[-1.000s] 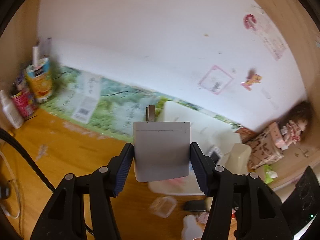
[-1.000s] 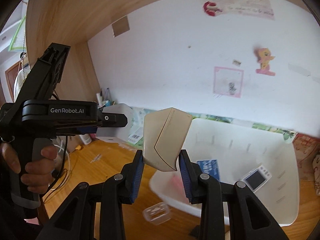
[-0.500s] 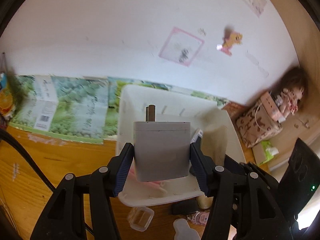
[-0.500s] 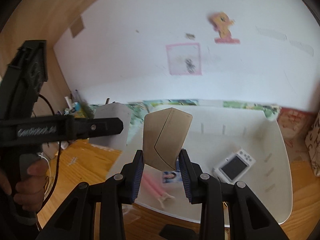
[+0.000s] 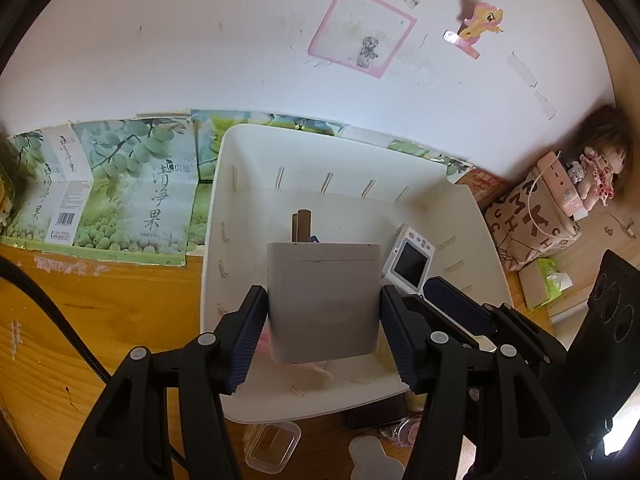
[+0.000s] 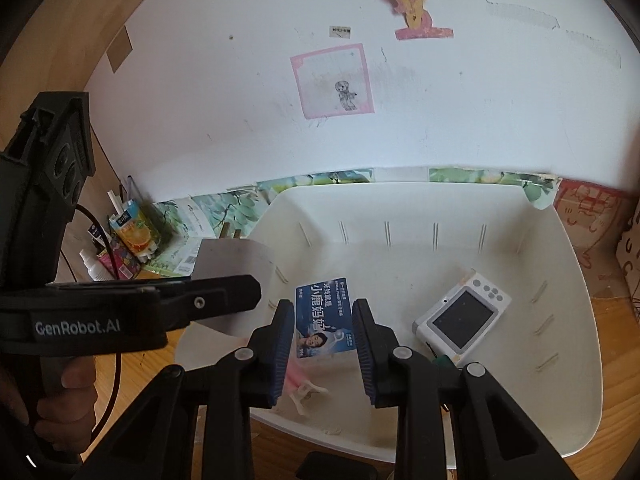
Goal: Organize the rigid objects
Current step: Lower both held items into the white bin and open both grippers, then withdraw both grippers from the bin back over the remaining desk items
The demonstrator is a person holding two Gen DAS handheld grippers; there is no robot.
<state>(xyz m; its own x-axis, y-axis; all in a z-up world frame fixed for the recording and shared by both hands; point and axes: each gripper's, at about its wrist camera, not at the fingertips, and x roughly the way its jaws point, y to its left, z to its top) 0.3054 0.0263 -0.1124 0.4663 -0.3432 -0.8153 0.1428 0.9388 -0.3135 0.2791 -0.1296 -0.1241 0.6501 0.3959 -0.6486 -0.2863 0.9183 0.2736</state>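
White bin (image 5: pixel 216 216) sits on the tabletop (image 5: pixel 100 320) against the wall. Left hand-held gripper (image 5: pixel 324 328) hangs over it, clamped on a grey charger (image 5: pixel 324 300). Right hand-held gripper (image 6: pixel 322 344) hovers inside, fingers apart and holding nothing, above a blue card (image 6: pixel 324 320); small camera (image 6: pixel 460 316) lies just beside.

The left gripper (image 5: pixel 324 320) held a grey charger (image 5: pixel 323 300), prongs pointing away, between its jaws above a white bin (image 5: pixel 240 168) containing a small white camera (image 5: pixel 408 258) on the wooden desk (image 5: pixel 100 312).
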